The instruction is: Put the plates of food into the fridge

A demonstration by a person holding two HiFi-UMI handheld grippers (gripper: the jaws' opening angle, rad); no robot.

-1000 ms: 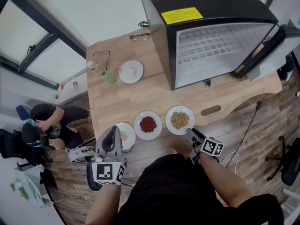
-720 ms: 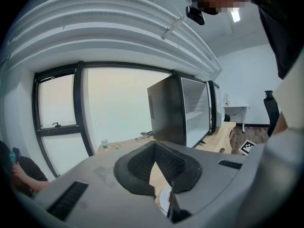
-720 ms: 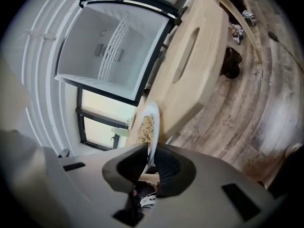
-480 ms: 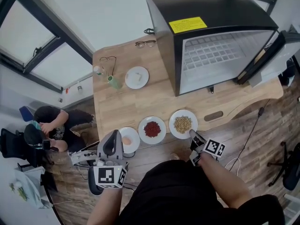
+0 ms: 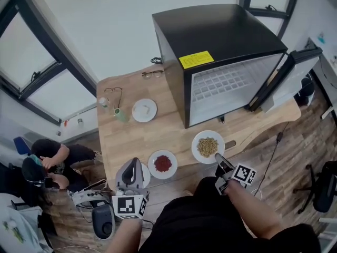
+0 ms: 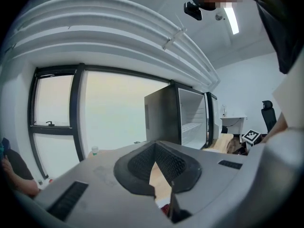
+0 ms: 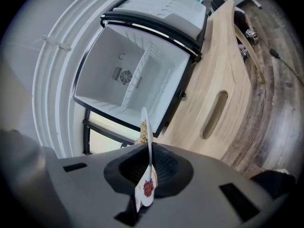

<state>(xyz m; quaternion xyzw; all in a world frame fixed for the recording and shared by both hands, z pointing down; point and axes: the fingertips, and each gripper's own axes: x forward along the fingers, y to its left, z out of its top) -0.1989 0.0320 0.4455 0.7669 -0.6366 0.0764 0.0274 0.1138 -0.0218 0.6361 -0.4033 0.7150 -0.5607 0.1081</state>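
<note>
R gripper (image 5: 218, 158) fingers pinch near rim of grain plate (image 5: 207, 146).

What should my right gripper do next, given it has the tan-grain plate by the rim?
Probably lift the tan-grain plate a little clear of the wooden table, then carry it toward the fridge. The right gripper has its jaws shut on the plate's near rim, the plate looks to be still resting on the table, and the fridge door stands open with the interior facing the plate.
</note>
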